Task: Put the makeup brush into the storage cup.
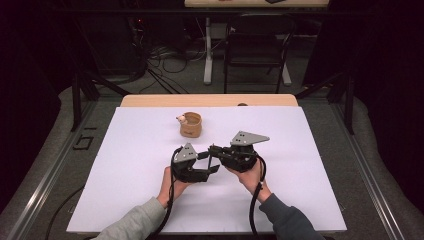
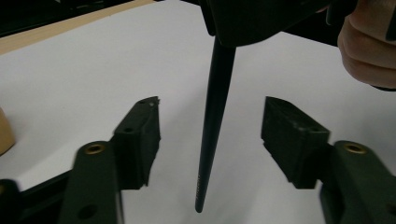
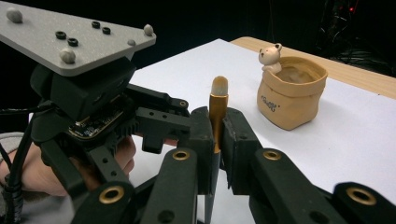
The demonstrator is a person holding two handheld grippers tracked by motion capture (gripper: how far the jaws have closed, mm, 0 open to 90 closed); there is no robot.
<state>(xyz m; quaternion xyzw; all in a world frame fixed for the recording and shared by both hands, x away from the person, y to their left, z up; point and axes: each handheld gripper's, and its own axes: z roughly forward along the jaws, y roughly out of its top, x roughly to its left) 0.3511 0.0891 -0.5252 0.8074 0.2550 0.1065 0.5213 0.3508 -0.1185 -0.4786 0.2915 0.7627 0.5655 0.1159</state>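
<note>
You have two grippers over the white desk [image 1: 150, 200], one in each hand, and they face each other near its middle. Your right gripper [image 3: 215, 128] is clamped on one brush [image 3: 218, 109]: the gold ferrule sits between the two jaws and the pale tuft stands up above them. The dark handle [image 2: 212, 126] of that same brush hangs down from the right gripper, tilted a little, and tapers to a point above the white sheet. Your left gripper [image 2: 210, 130] has its two jaws spread wide, one on each side of the handle, with clear space to either side, so it touches nothing. In the high view the handle is too thin to trace, but the left gripper [image 1: 202, 167] and right gripper [image 1: 216, 150] seem nearly to meet there. One tan pot [image 1: 190, 124], shaped like a small sack with one little bear figure [image 3: 270, 56] on its rim, stands farther back on the desk, apart from both grippers.
</note>
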